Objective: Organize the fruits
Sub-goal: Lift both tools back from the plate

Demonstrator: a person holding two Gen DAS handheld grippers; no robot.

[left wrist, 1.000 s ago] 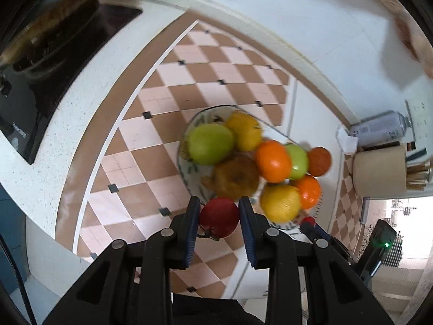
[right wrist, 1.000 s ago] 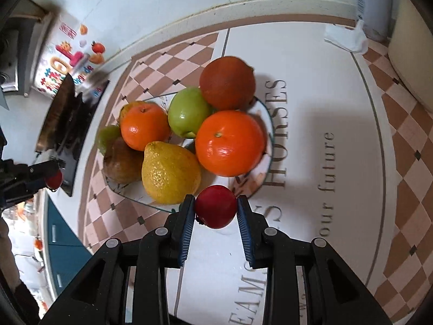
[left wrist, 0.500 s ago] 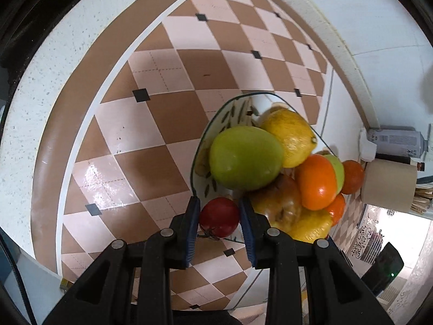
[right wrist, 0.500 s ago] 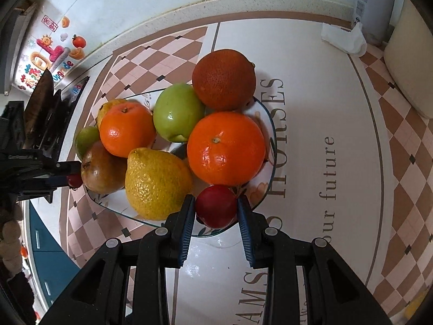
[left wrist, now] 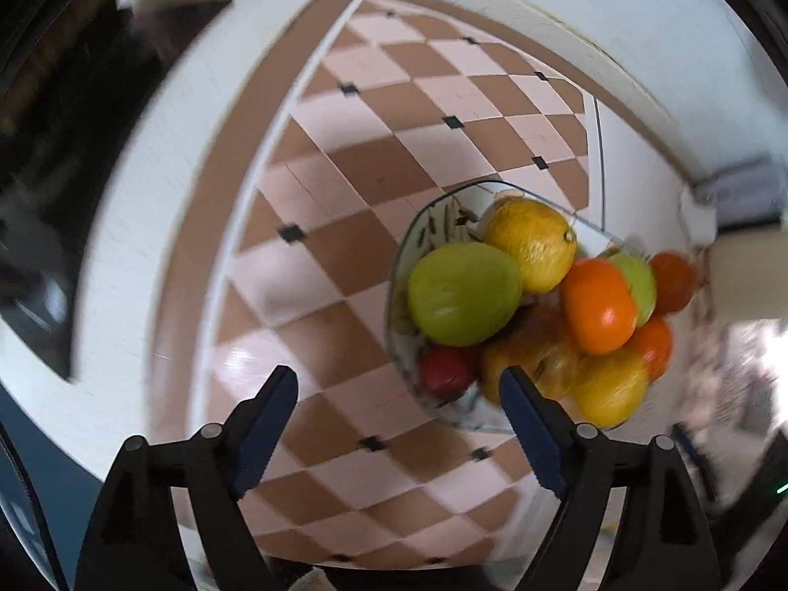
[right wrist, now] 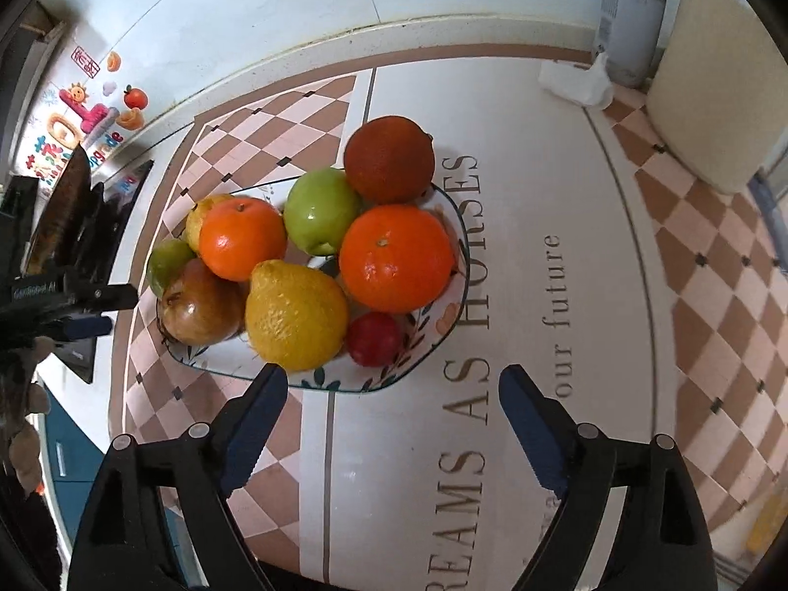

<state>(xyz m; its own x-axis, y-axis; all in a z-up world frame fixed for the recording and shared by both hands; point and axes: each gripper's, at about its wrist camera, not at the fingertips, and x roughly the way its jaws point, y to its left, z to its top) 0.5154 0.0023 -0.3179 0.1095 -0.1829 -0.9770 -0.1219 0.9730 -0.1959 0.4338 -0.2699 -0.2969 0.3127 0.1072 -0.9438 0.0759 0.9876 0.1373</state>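
Observation:
A patterned plate [right wrist: 423,369] holds a heap of fruit: oranges, green apples, lemons and a brown fruit. A small red fruit [right wrist: 375,339] lies at the plate's near edge, just ahead of my open, empty right gripper [right wrist: 394,389]. In the left wrist view another small red fruit [left wrist: 445,370] lies on the plate's [left wrist: 445,224] near rim under a green apple [left wrist: 463,293]. My left gripper [left wrist: 399,394] is open and empty, just short of that fruit. The left gripper also shows in the right wrist view [right wrist: 106,310], left of the plate.
The plate stands on a checkered mat with lettering [right wrist: 473,295]. A black stove [left wrist: 74,123] is at the left. A beige container [right wrist: 714,98], a white can [right wrist: 635,15] and a crumpled tissue [right wrist: 576,83] stand at the back right by the wall.
Both grippers opened and let go of their small red fruits, which now lie on the plate. Both grippers have drawn back a little.

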